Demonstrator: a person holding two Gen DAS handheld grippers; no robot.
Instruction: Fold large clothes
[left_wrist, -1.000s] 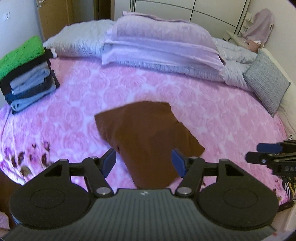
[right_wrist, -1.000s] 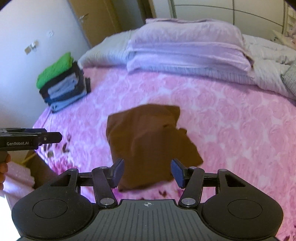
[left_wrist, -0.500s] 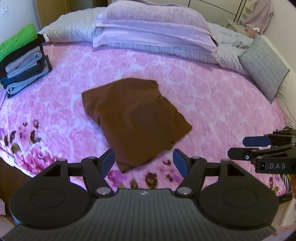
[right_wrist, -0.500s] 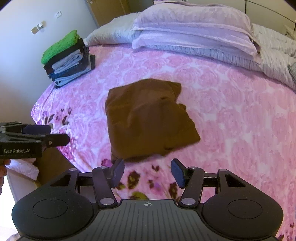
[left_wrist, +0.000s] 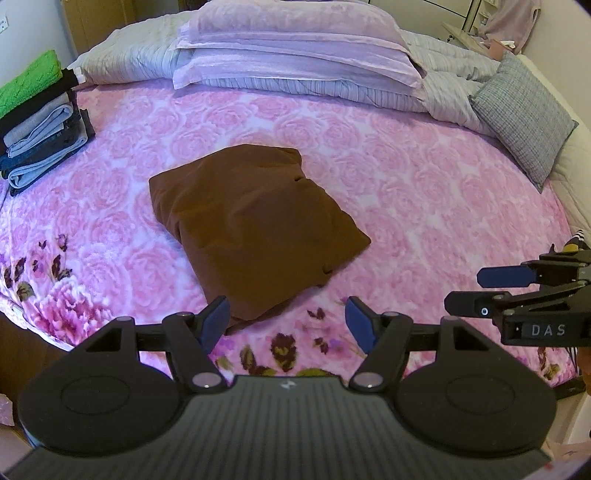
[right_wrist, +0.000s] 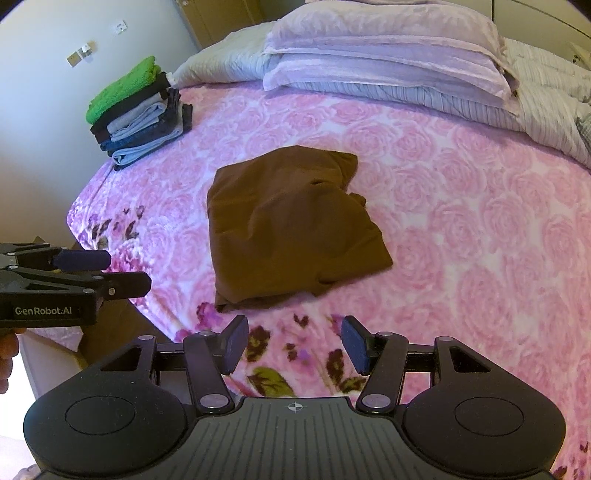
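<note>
A brown garment (left_wrist: 255, 229) (right_wrist: 288, 221) lies folded in a rough rectangle on the pink floral bedspread (left_wrist: 424, 192), slightly rumpled at its far right corner. My left gripper (left_wrist: 288, 321) hovers just short of the garment's near edge, open, with only bedspread between its blue pads. It also shows at the left edge of the right wrist view as the left gripper (right_wrist: 96, 273). My right gripper (right_wrist: 293, 343) is open too and holds nothing, a little back from the garment's near edge. The left wrist view catches the right gripper (left_wrist: 491, 291) at its right edge.
A stack of folded clothes (left_wrist: 37, 122) (right_wrist: 140, 110) with a green towel on top sits at the bed's far left corner. Lilac pillows (left_wrist: 295, 48) (right_wrist: 384, 55) and striped bedding lie along the head. A grey cushion (left_wrist: 524, 114) leans at the right.
Both grippers have drawn back toward the bed's near edge. The brown garment, which reached between the fingers a second ago, now lies flat beyond the fingertips.
</note>
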